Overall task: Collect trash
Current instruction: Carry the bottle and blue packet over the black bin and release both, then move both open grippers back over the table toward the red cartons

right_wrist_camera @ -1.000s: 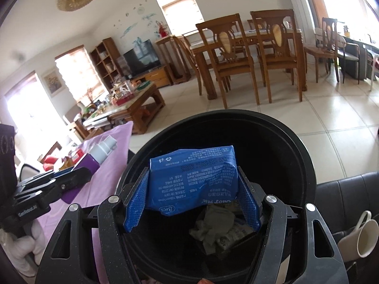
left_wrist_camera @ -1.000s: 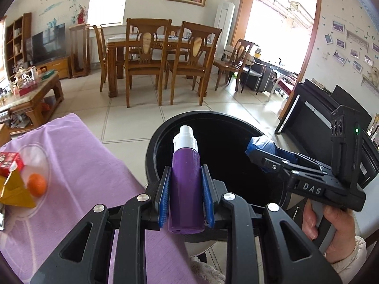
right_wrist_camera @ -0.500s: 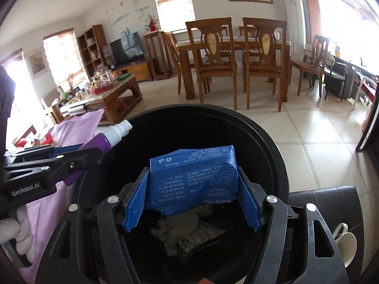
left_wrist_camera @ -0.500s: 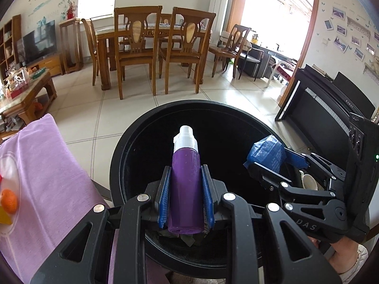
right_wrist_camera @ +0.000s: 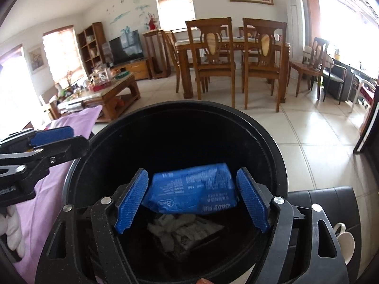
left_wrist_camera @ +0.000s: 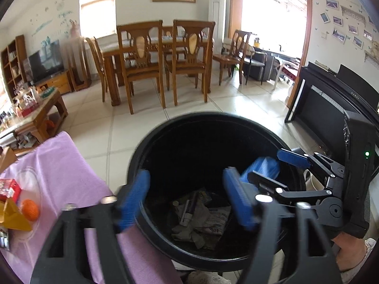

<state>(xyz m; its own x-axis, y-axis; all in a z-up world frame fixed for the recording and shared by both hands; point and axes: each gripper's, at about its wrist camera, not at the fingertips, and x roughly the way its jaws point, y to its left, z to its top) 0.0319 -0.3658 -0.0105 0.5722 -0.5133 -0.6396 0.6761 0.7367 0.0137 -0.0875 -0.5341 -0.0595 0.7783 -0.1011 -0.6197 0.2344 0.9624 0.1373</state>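
The blue packet (right_wrist_camera: 193,188) sits between the right gripper (right_wrist_camera: 191,200)'s opening jaws, pads clear of it, over the black bin (right_wrist_camera: 270,142). The left gripper (left_wrist_camera: 187,200)'s jaws are opening with nothing between them above the bin's crumpled trash (left_wrist_camera: 201,220).

1. The black piano (left_wrist_camera: 331,108) is showing the white brand letters "KAWAI" on its front edge, small but legible.
2. The blue packet (right_wrist_camera: 193,189) is carrying white print seen upside down; "8pcs" in an oval is reading clearly, while the remaining lines are staying too small to read.
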